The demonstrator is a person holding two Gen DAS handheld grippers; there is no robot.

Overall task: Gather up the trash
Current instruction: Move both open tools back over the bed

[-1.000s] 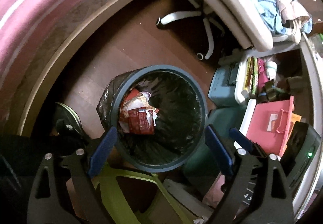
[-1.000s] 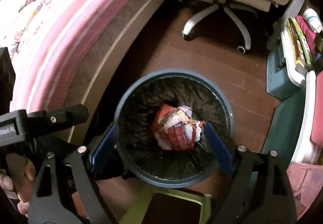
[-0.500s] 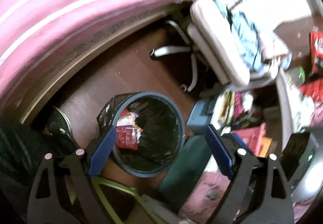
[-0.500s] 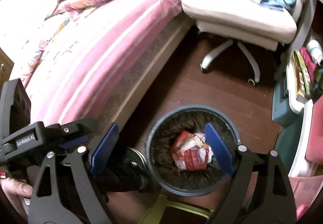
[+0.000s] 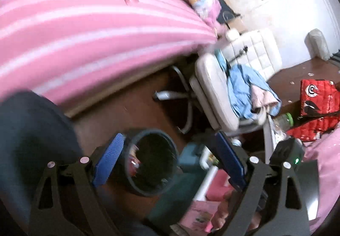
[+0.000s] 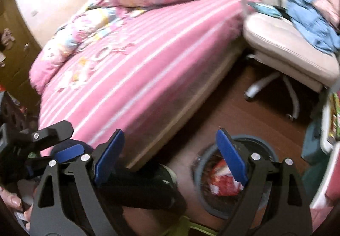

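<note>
The left gripper (image 5: 167, 159) and right gripper (image 6: 170, 157) both gape empty above the round dark-blue black-lined trash bin (image 6: 265, 142) on the brown floor, crumpled red-and-white snack wrappers (image 6: 225, 185) inside it, just right of the pink striped bed (image 6: 148, 61)

No lettering can be read in either view; the red snack bag (image 5: 318, 97) on the desk (image 5: 284, 85) bears a round emblem, perhaps a logo, too blurred to name.
</note>
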